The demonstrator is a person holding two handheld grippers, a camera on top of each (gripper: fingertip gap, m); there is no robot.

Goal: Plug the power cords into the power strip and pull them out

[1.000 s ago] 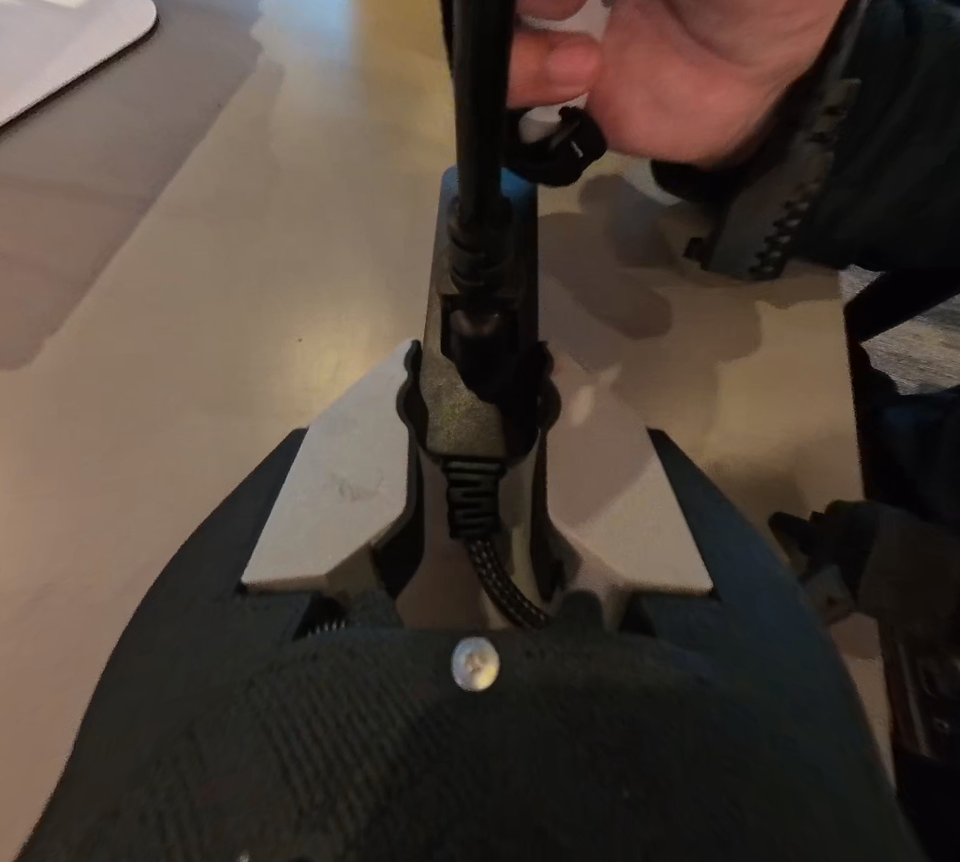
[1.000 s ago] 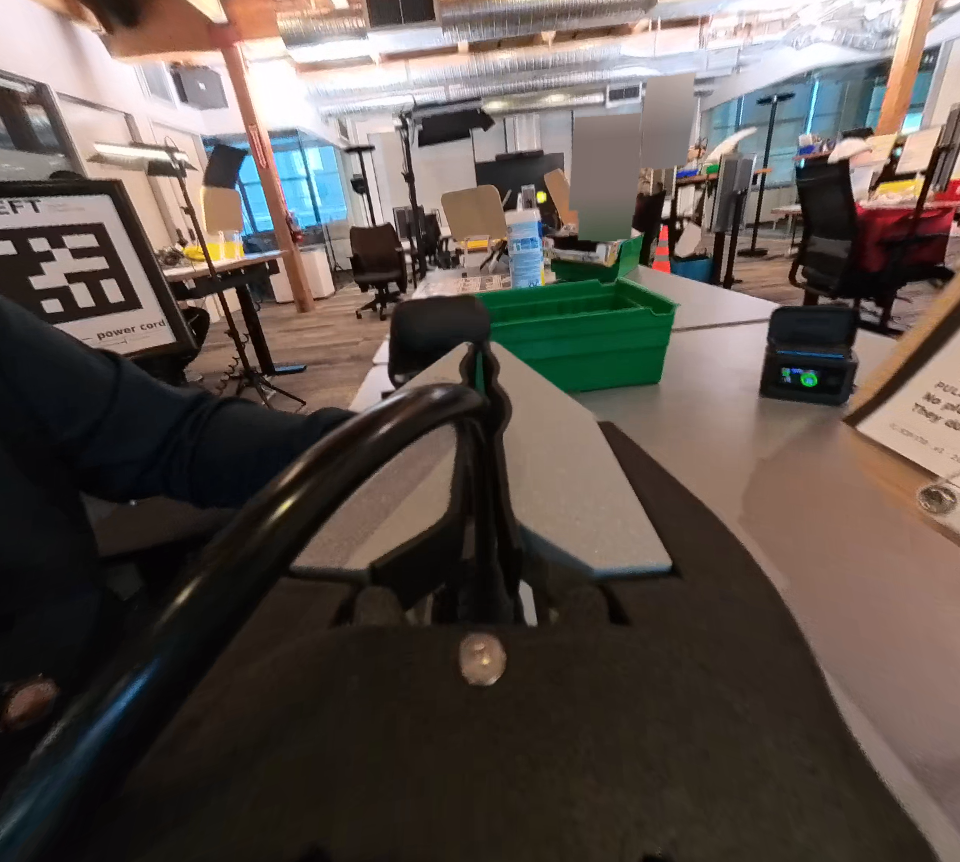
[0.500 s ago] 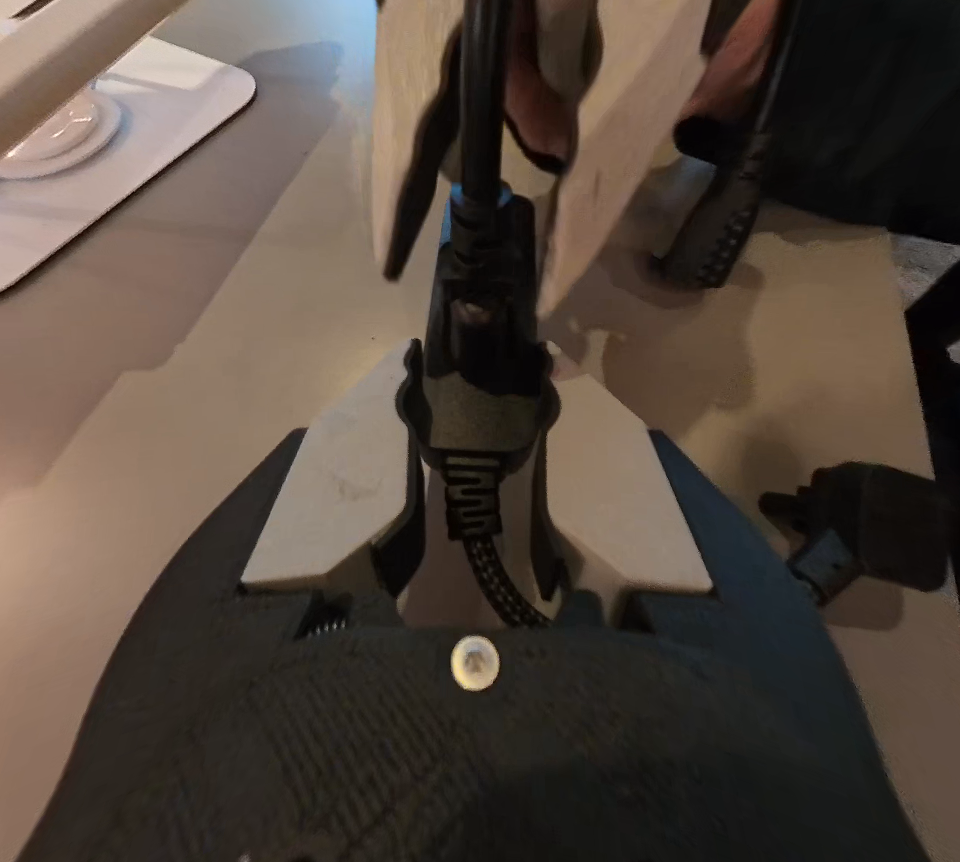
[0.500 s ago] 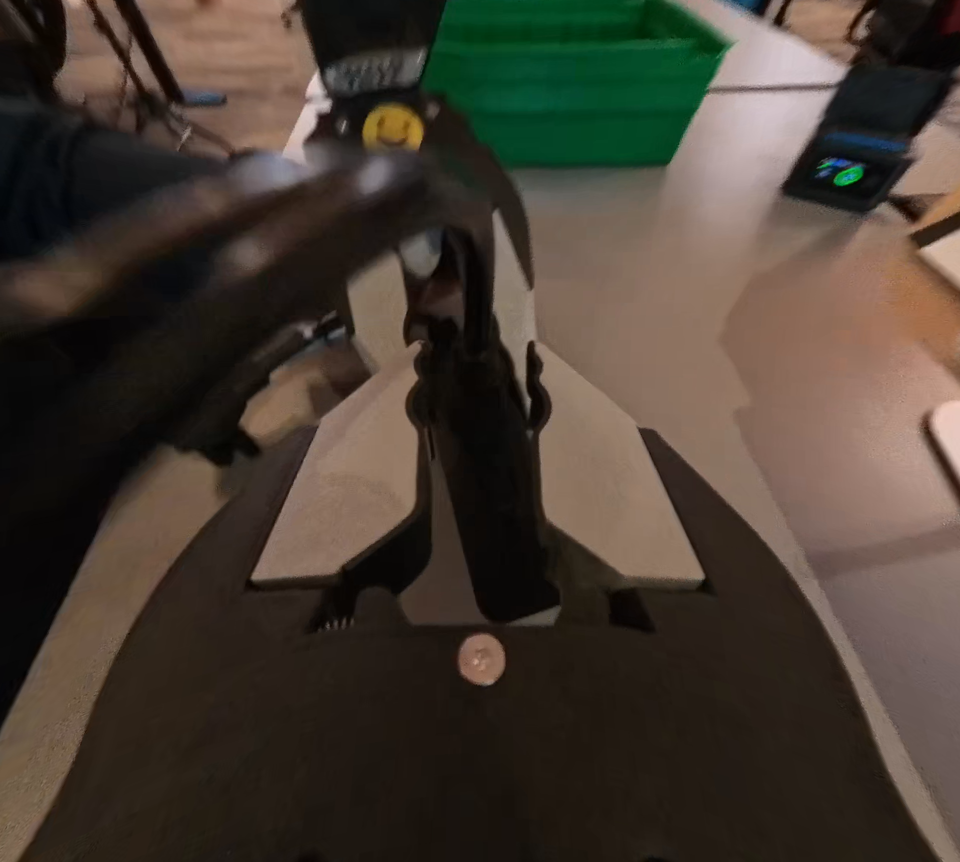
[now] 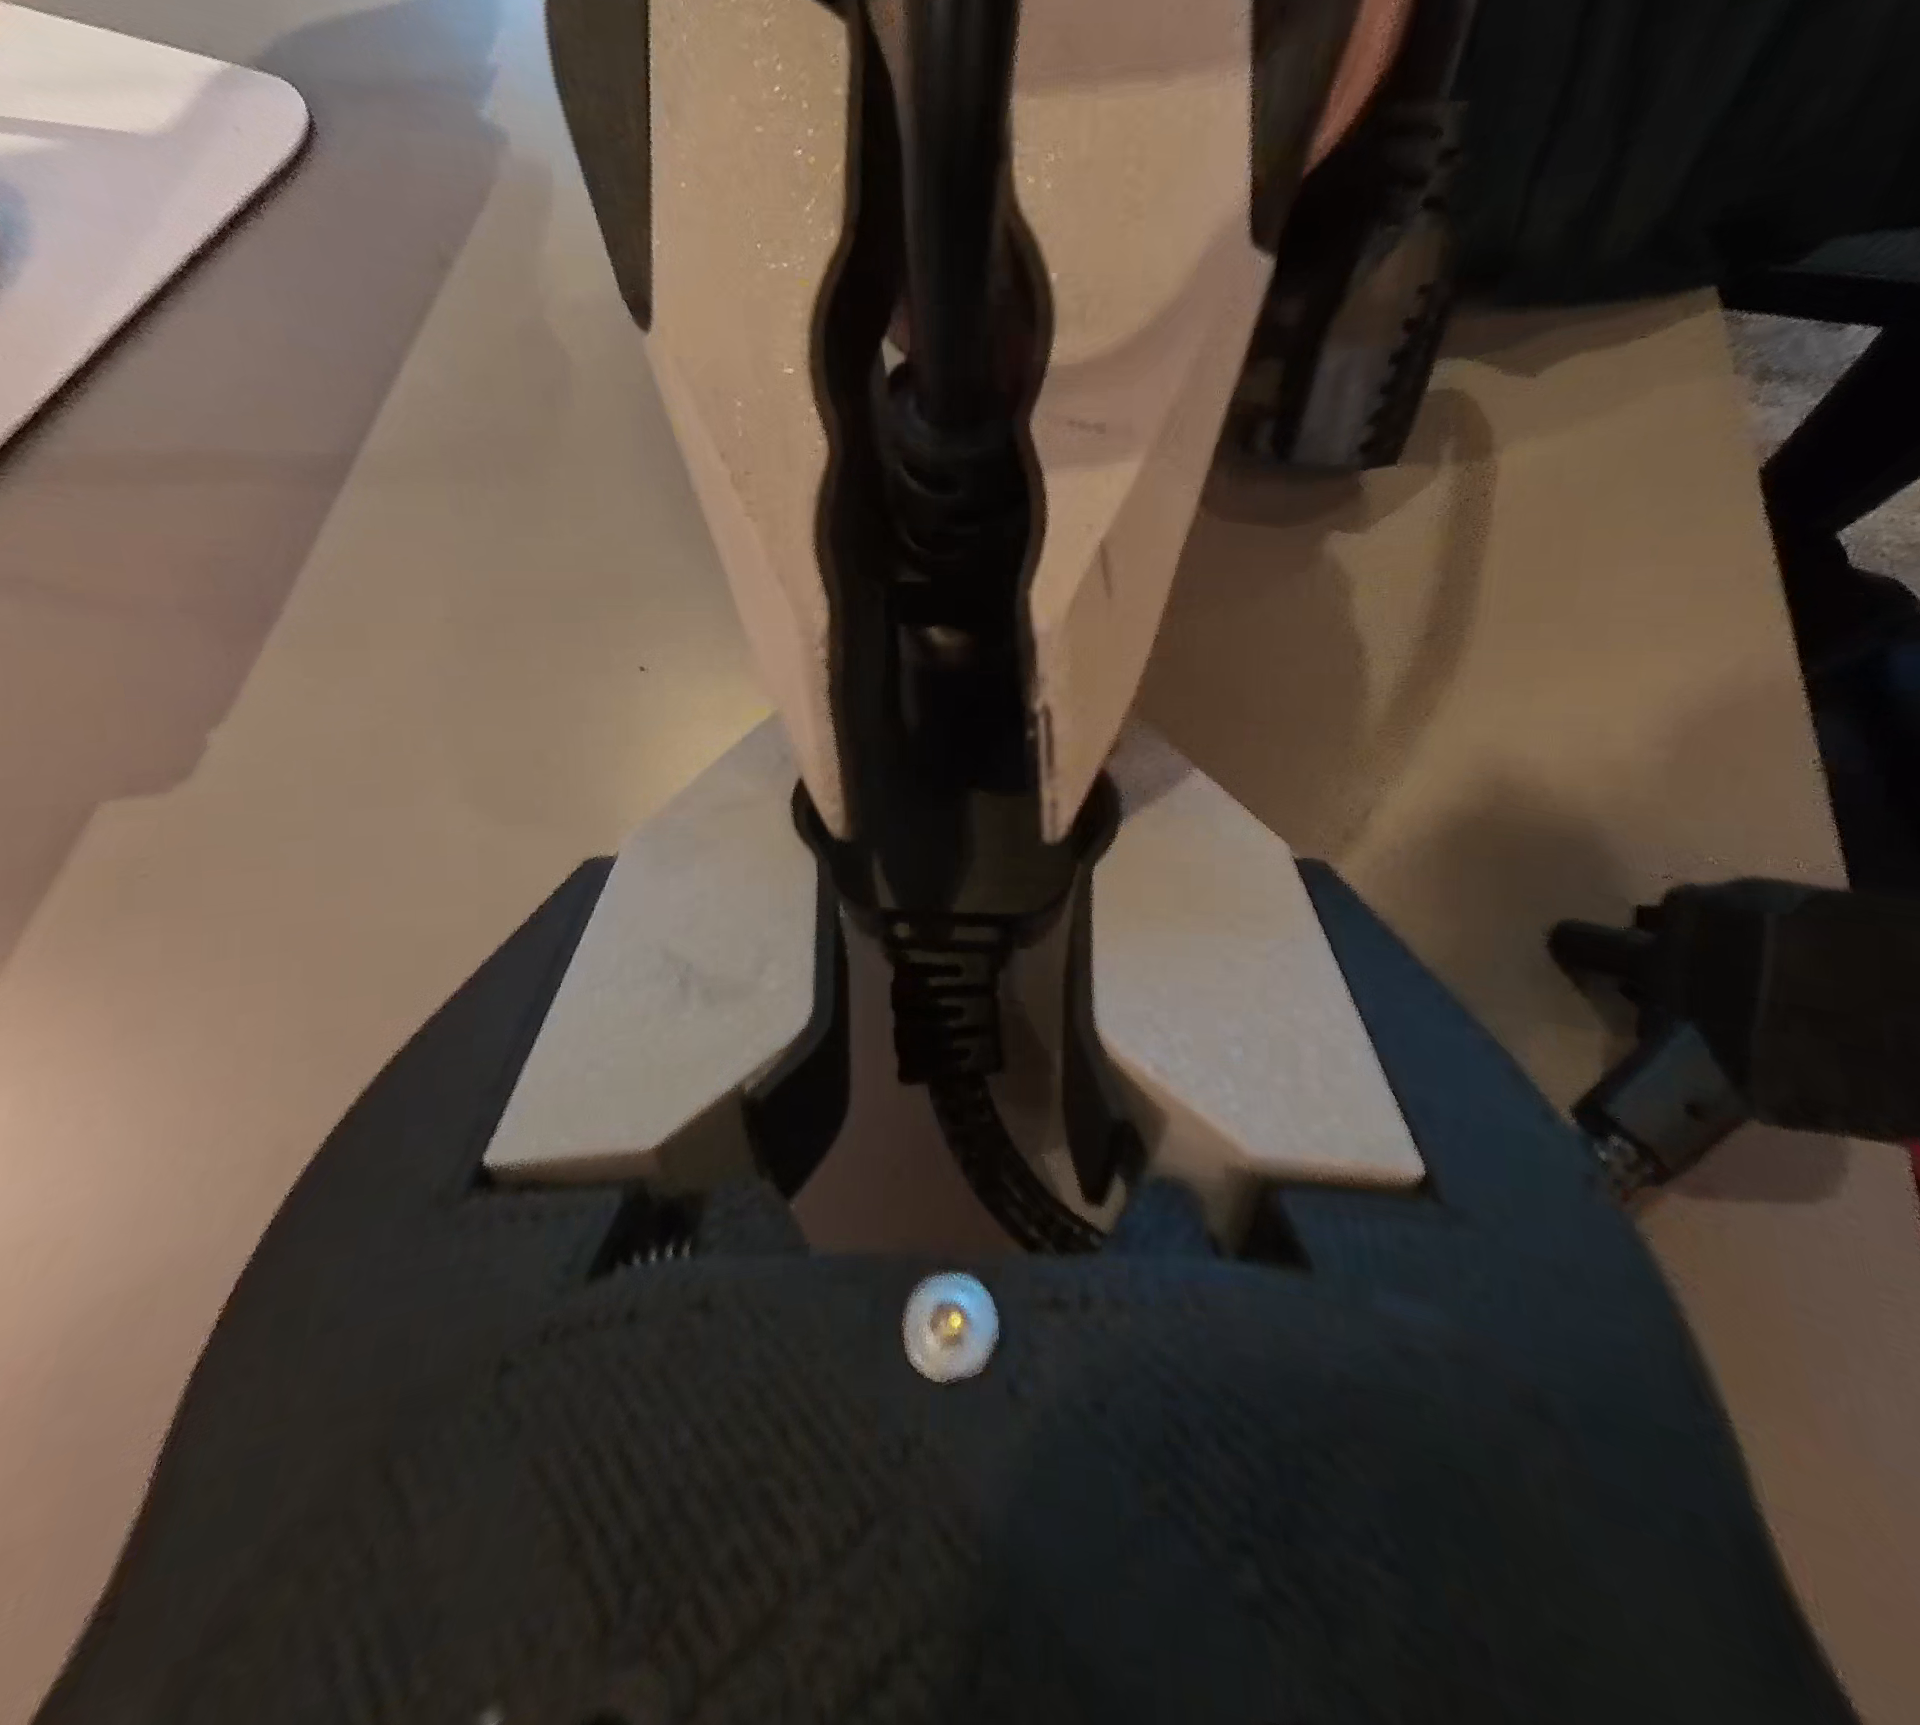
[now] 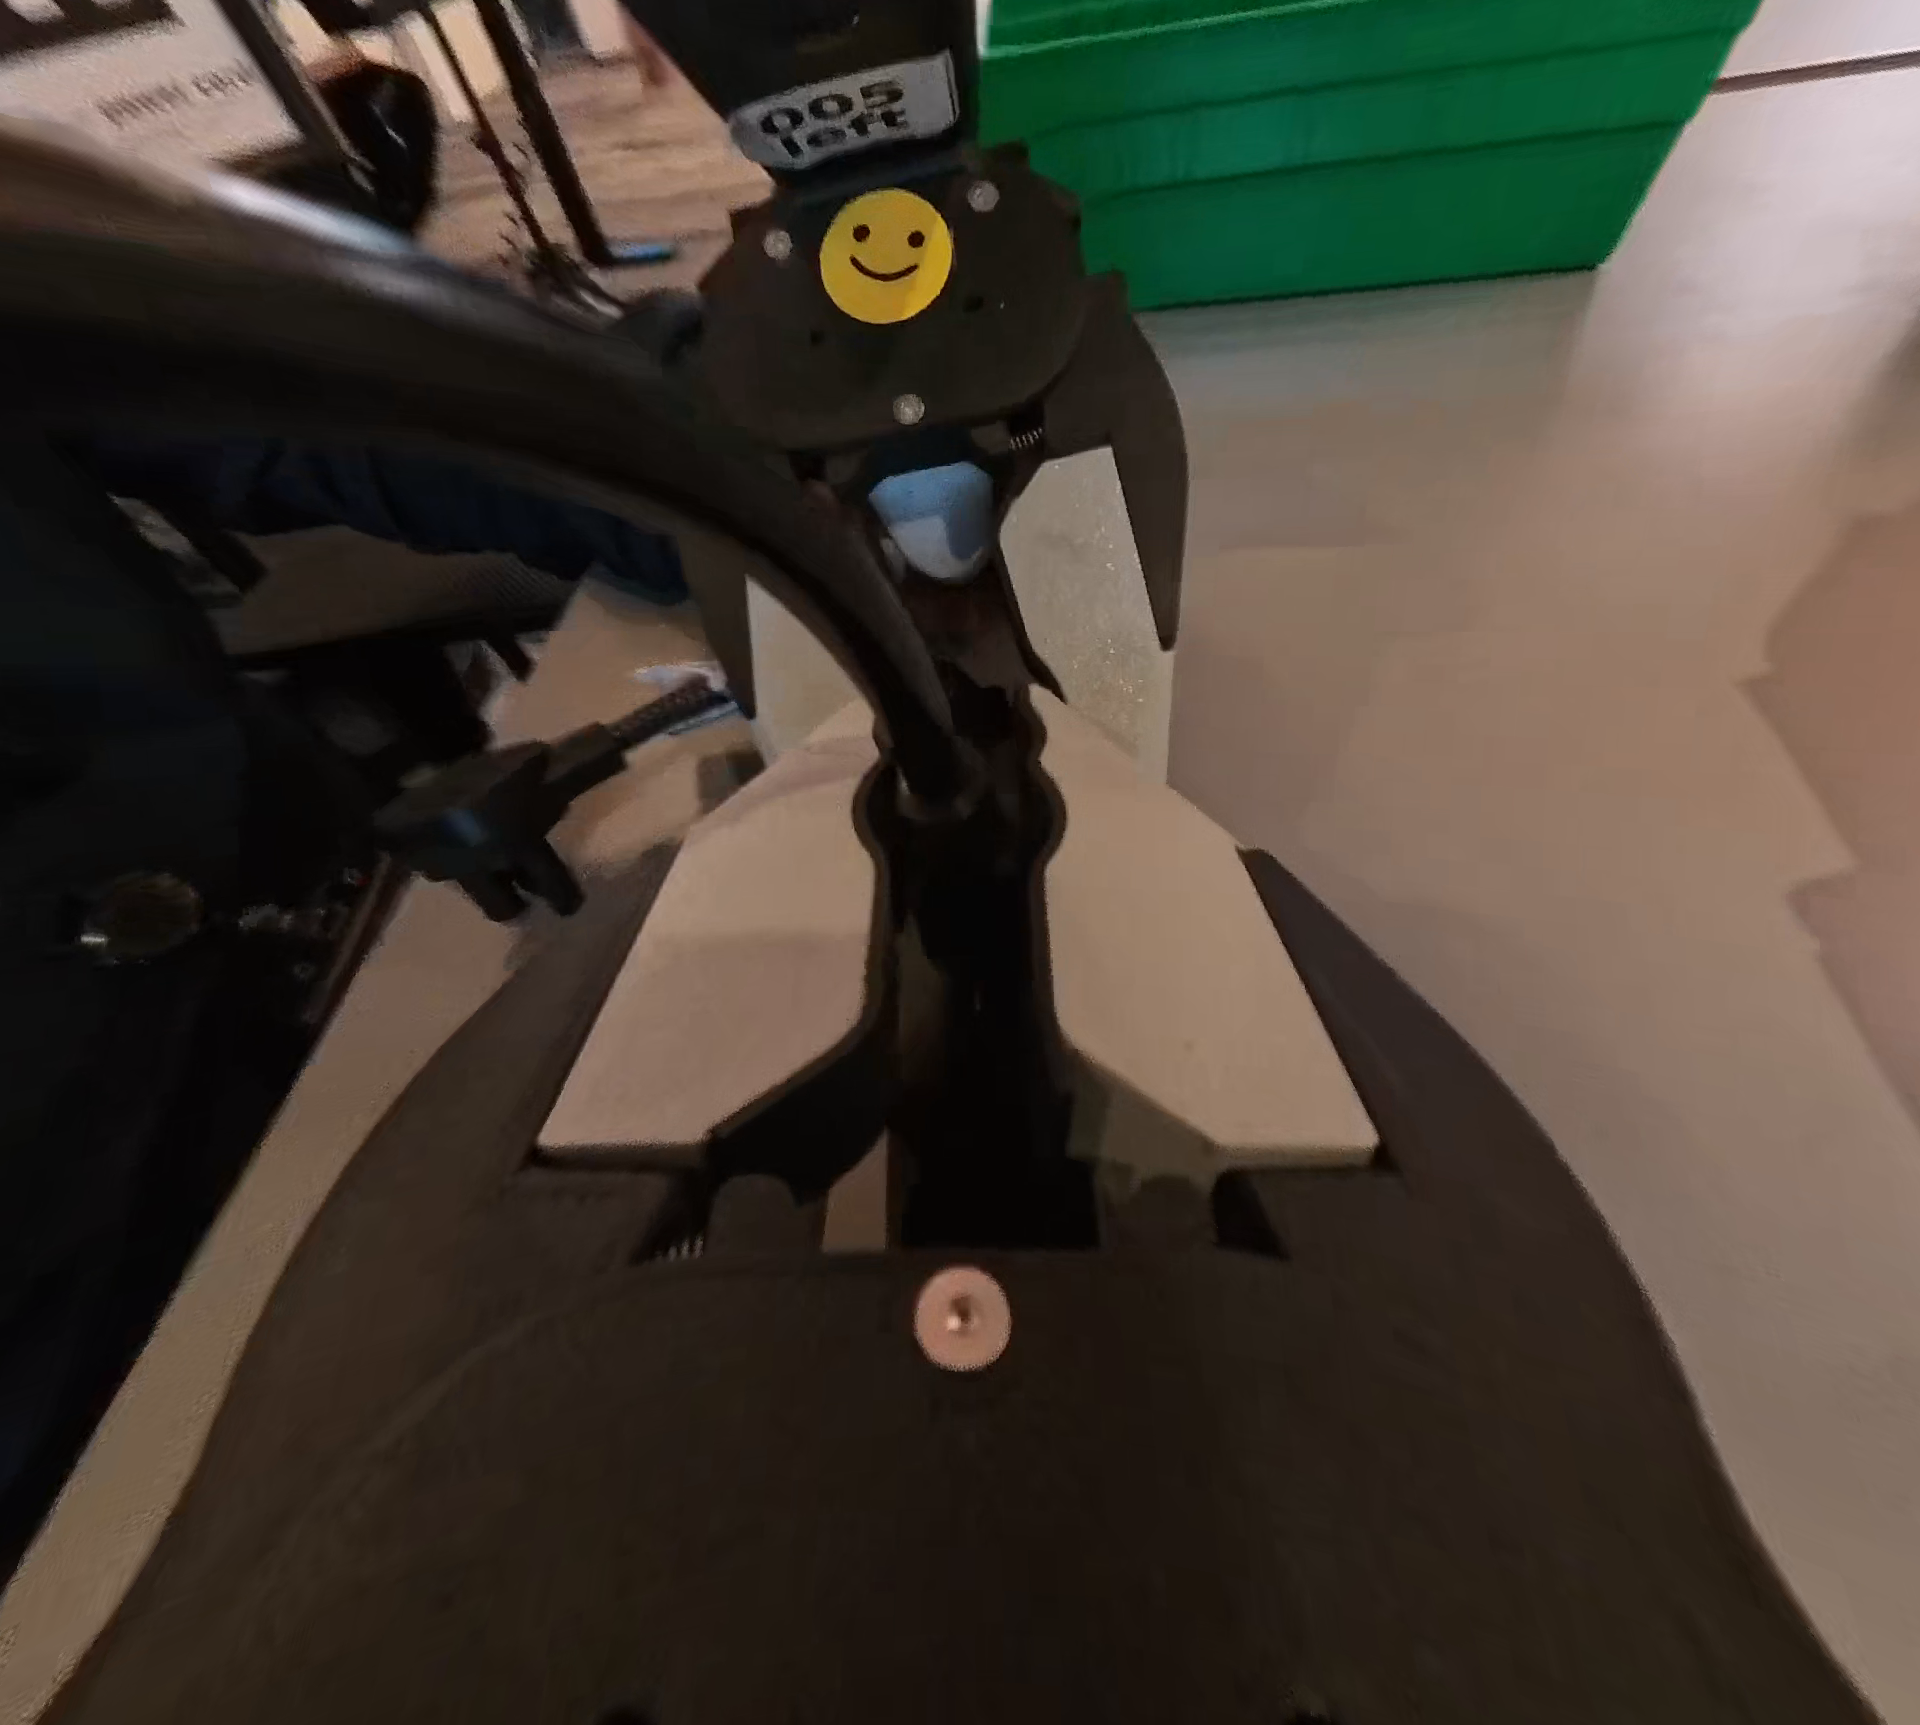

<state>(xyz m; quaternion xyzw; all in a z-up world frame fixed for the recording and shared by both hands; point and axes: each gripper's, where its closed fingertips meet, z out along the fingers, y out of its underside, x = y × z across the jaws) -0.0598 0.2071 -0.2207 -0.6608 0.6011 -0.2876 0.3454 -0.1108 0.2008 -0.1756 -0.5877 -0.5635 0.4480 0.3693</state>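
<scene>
In the left wrist view my left gripper (image 5: 956, 828) is shut on the end of the dark power strip (image 5: 987, 875), just above its ribbed strain relief (image 5: 945, 989). My right gripper (image 5: 945, 740) comes down from the top, its pale fingers (image 5: 748, 325) closed around a black plug (image 5: 940, 636) that stands on the strip. The plug's cord (image 5: 951, 117) runs up out of view. The fingers hide the joint of plug and socket. In the right wrist view my right gripper (image 6: 961, 802) grips the plug (image 6: 977, 948), its cord (image 6: 520, 387) arcs left, and the left gripper (image 6: 966, 699) faces it.
A second black plug (image 5: 1704, 1041) lies on the beige table (image 5: 364, 740) to the right; it also shows in the right wrist view (image 6: 488, 834). A white pad (image 5: 125, 200) lies at the far left. A green bin (image 6: 1351, 65) stands at the back. A person's dark jacket (image 5: 1662, 65) is at the table edge.
My right gripper swung down from facing the room, moved onto the plug and closed on it. My left gripper kept its hold on the power strip.
</scene>
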